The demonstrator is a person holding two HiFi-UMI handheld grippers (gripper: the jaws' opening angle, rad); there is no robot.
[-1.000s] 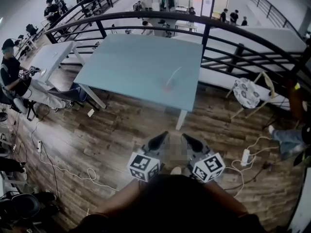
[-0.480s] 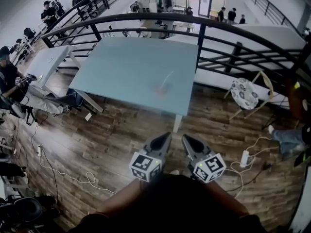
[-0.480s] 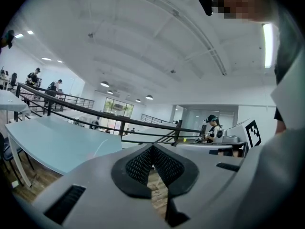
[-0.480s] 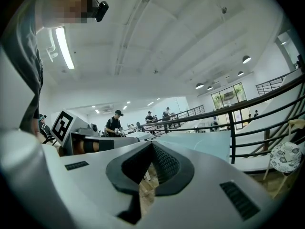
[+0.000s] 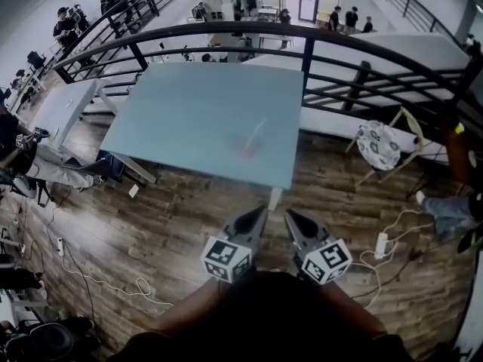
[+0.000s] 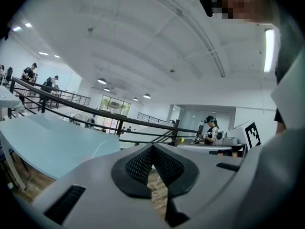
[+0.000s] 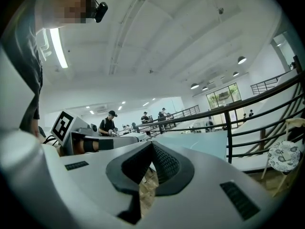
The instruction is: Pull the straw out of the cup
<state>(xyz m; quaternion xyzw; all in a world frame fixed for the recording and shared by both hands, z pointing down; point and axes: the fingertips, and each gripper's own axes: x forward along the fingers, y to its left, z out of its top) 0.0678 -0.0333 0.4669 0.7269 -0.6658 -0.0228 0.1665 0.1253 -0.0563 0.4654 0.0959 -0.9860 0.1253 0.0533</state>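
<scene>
Pale blue-green glass-like tabletop (image 5: pixel 189 104) lies ahead of you in the head view, and the cup (image 5: pixel 247 148) stands on it toward the near right part, a small blurred reddish shape. The straw (image 5: pixel 258 129) is in the cup, a thin white line leaning up and to the right. Nothing else is clear enough there to name.

Your left claw (image 5: pixel 260 211) and right claw (image 5: pixel 289 213) hang side by side low in front of you, over the wooden floor (image 5: pixel 166 217), short of the tabletop's near edge and well apart from the cup. Their marker cubes (image 5: pixel 225 259) sit close to your body.

In the left gripper view your left claw (image 6: pixel 152 147) is clenched, its dark ribbed pads meeting at the tips with nothing between them. The right gripper view shows your right claw (image 7: pixel 151 144) the same way: pads together, empty. A black railing (image 5: pixel 362 74) curves behind the tabletop.
</scene>
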